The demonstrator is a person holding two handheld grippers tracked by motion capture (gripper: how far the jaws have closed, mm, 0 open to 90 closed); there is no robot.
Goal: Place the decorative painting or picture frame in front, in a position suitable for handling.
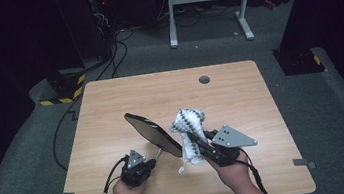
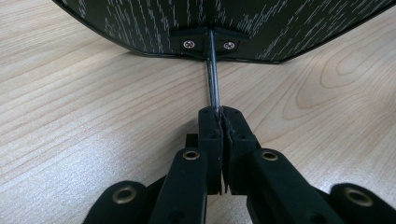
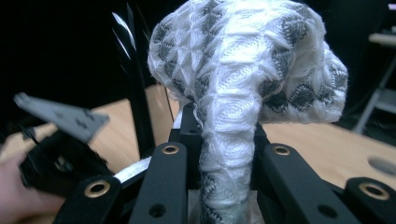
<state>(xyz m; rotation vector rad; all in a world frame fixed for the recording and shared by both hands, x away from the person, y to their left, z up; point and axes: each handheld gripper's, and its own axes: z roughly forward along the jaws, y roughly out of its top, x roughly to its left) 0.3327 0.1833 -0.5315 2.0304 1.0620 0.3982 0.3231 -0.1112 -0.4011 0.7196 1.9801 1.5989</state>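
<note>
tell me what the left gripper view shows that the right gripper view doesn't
Left gripper view alone: the left hand-held gripper shut on the thin metal stem, and the two-screw bracket fixing that stem to the dark panel's patterned back.

Right gripper view alone: the right hand-held gripper shut on a white-and-grey cloth bunched above its jaws.

Both: the wooden table and the dark panel.

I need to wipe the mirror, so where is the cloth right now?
In the high view the cloth is right of centre, held up off the table in the right gripper, just right of the mirror.
</note>
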